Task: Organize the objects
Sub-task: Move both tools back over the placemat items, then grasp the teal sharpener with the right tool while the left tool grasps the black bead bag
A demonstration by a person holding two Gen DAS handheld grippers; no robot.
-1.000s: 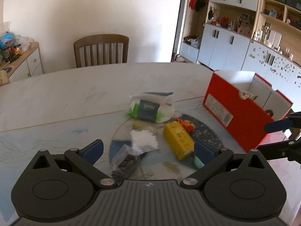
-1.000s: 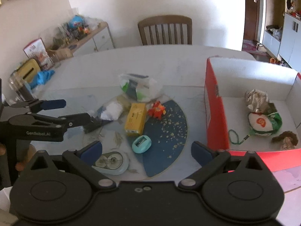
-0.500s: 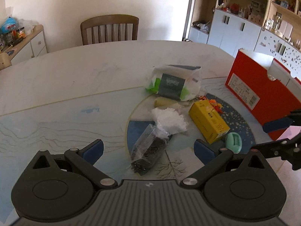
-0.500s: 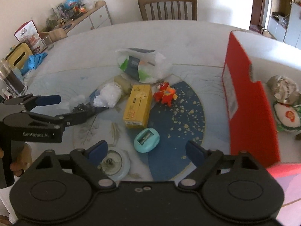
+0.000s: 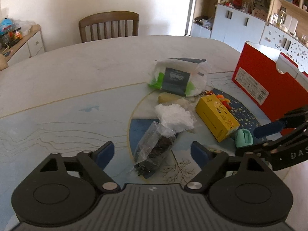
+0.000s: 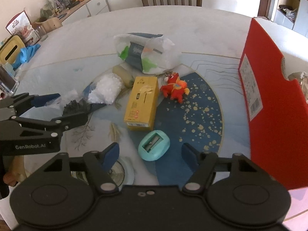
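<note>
Left gripper [image 5: 153, 153] hangs over the clear bag of dark bits [image 5: 154, 148]; jaws closing, the bag lies between them, pads not touching it. Right gripper [image 6: 151, 153] hangs over the teal sharpener [image 6: 154, 147]; jaws closing, sharpener between them, not gripped. Yellow box [image 6: 142, 104] sits just beyond the sharpener, red toy horse [image 6: 174, 89] to its right, white crumpled bag [image 6: 105, 91] to its left. Red box [image 6: 269, 100] stands at the right on the table [image 6: 202, 28].
</note>
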